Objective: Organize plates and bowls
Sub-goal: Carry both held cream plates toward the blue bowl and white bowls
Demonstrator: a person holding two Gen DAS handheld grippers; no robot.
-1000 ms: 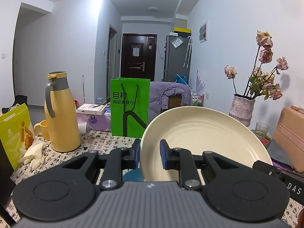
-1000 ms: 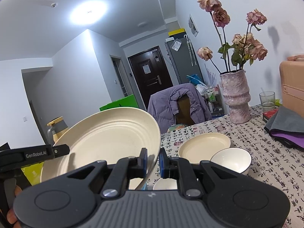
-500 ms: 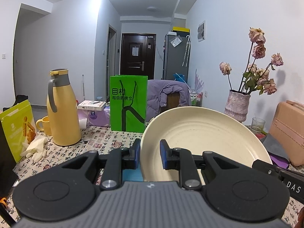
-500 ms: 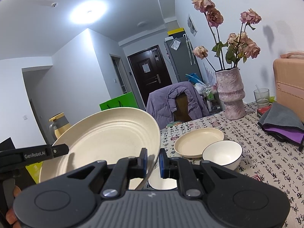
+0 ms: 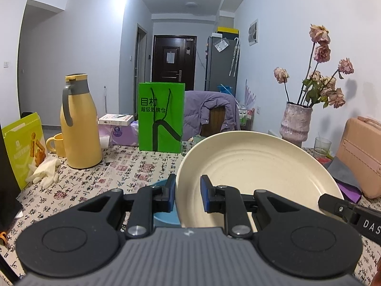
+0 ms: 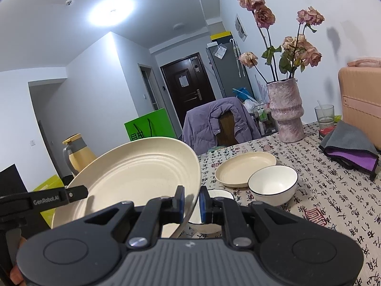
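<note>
A large cream plate (image 5: 257, 169) hangs tilted above the table, held at two opposite rims. My left gripper (image 5: 188, 193) is shut on its left rim, and my right gripper (image 6: 191, 202) is shut on its right rim (image 6: 138, 174). On the patterned tablecloth beyond lie a smaller cream plate (image 6: 243, 169) and a white bowl (image 6: 273, 186) with a dark rim. Another white bowl (image 6: 219, 194) sits just under my right fingers. A blue dish (image 5: 164, 217) shows below the left fingers, mostly hidden.
At the left stand a yellow jug (image 5: 79, 121), a yellow mug (image 5: 57, 143), white gloves (image 5: 45, 174) and a green bag (image 5: 162, 116). On the right are a pink vase of dried roses (image 6: 285, 112), a glass (image 6: 323, 113), a grey and purple cloth (image 6: 350, 143) and a pink case (image 6: 362, 100).
Both grippers have drawn back from the far end of the table and sunk a little, with the cream plate between them. Neither grip has changed.
</note>
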